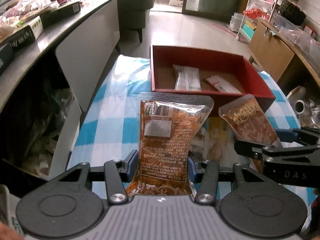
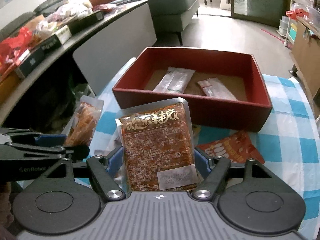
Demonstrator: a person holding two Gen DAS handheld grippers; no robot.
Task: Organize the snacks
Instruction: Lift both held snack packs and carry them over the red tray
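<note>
You're mid-carry: both tools are loaded and the red box [image 1: 210, 96] is the drop target. Left tool [image 1: 162, 165] is clenched on a clear snack pouch [image 1: 170, 138] with a barcode label, pouch standing up between the blue pads, just short of the box's near wall. Right tool [image 2: 159, 161] is clenched on a wider sauce packet [image 2: 158, 140] with gold lettering, also held up in front of the box's near wall. Box sits on the checked cloth of the bench [image 2: 296, 140] and already has two white sachets [image 2: 176, 79] lying flat on its floor, one left of centre, one right of centre. An orange packet [image 2: 232, 150] lies loose on the cloth in front of the box's right corner. Next move, by my read: carry each pack over the near wall, lower it into bare floor beside the sachets, then let go. Keep the two tools apart; they're close side by side.
</note>
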